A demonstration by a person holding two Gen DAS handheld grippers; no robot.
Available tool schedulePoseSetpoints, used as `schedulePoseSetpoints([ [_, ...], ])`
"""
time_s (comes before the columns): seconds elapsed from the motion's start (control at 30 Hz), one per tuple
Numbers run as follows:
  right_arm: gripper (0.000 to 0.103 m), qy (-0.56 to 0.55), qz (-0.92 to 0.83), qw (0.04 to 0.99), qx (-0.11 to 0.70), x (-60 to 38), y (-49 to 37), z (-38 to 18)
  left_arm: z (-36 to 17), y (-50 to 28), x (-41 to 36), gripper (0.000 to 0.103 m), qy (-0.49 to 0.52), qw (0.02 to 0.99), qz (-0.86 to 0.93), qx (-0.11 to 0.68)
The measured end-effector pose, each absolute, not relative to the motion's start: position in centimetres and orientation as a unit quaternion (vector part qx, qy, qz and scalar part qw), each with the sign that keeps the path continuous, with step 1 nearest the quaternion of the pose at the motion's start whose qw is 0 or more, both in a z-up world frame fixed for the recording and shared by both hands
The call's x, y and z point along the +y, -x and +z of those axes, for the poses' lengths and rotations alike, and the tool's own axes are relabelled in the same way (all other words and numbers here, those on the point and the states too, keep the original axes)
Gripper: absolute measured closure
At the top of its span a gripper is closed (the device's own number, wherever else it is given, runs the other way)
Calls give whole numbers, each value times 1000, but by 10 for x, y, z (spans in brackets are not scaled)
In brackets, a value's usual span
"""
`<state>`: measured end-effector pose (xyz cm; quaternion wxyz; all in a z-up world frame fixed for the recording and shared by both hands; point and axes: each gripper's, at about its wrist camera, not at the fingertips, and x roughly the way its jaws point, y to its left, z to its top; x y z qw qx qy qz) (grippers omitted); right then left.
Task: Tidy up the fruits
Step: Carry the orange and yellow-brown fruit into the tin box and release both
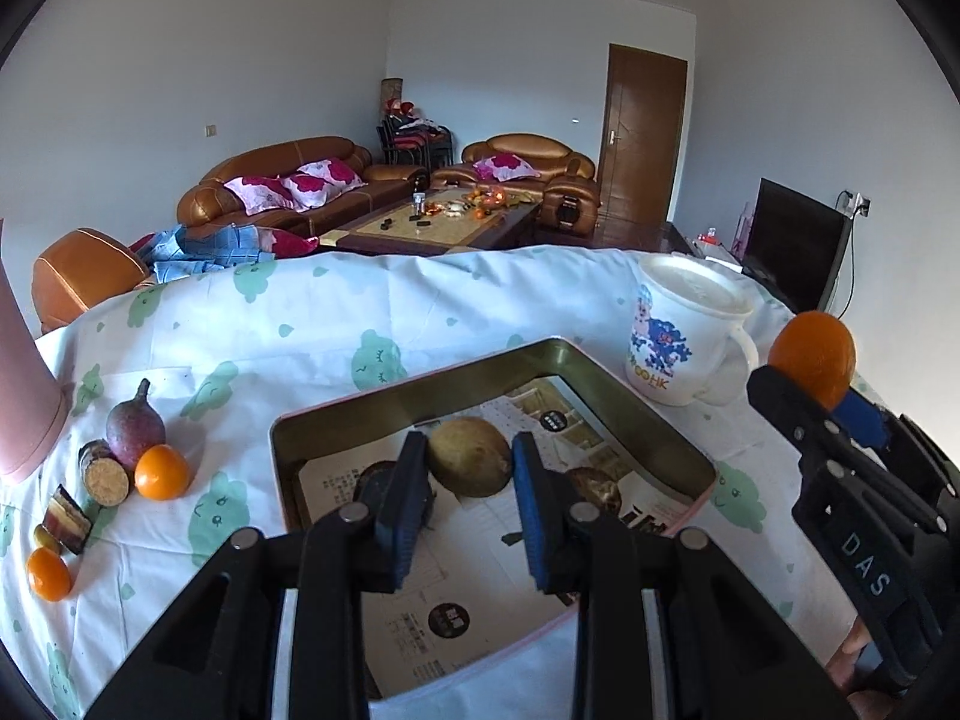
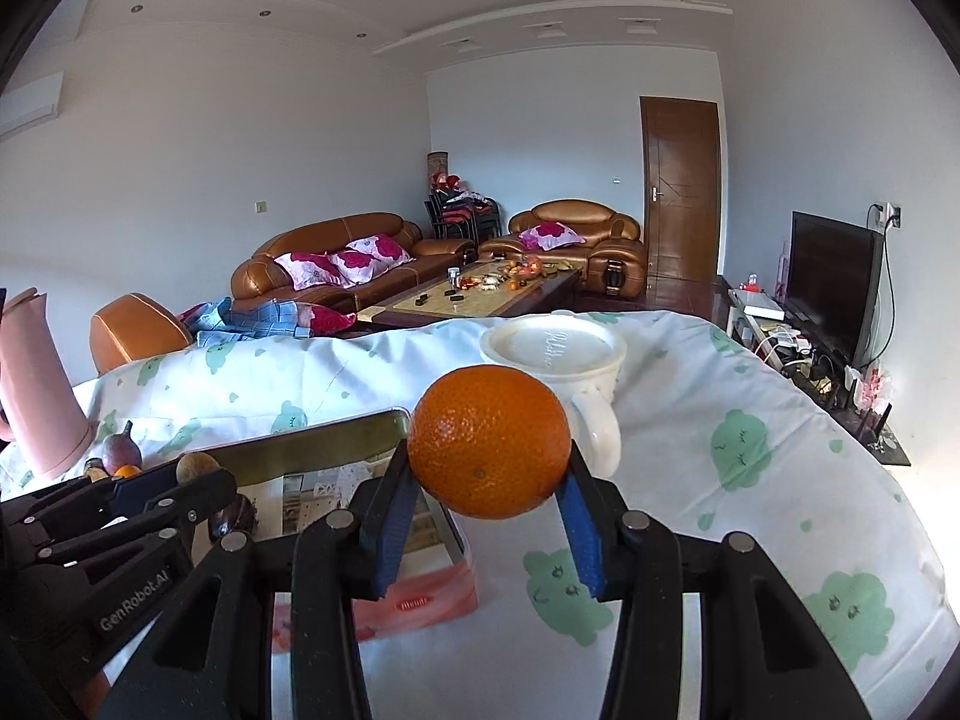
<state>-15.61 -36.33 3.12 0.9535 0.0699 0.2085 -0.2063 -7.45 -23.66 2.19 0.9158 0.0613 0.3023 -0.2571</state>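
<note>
Black jaw arms fill the lower edge of both views. L gripper [image 1: 470, 468] is clamped on a brownish round fruit [image 1: 470, 455], held over the tin [image 1: 630, 387], which sits on the bench [image 1: 360, 312] w/ printed paper lining its floor. Two darker fruits lie in the tin already, one by each blue pad; what kind they are I can't tell.

R gripper [image 2: 489, 501] grips an orange [image 2: 489, 441] between its blue pads, off the bench. In the R view the tin [image 2: 336, 438] lies to the left of & below that orange, so the orange is outside the tin's right wall, w/ the white mug [image 2: 555, 360] just behind.

Key relation: L hand is already above the tin floor, so prob. it only has to lower & let go. R hand needs to travel left over the rim first. L gripper [image 2: 150, 498] sits in that path, so they could bump if both go at once; L first seems safer.

Loose fruit near the pink jug [image 1: 24, 372]: a purple fruit [image 1: 135, 423], two more oranges [image 1: 161, 471] & cane pieces [image 1: 103, 473]. These lie left of the tin, nearer the L hand. Job looks part done.
</note>
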Motion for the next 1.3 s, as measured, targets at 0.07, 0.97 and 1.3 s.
schedulePoseSetpoints([
  [0.07,56,-80,-200,953,211,-364,146,28,20,68,-238,73,-67,919,-248,298],
  [0.97,55,-83,-115,937,319,-355,88,-8,-10,49,-244,73,-115,914,-213,327],
  [1.3,54,-125,-74,936,320,-366,93,-13,-9,49,-242,72,-118,915,-215,322],
])
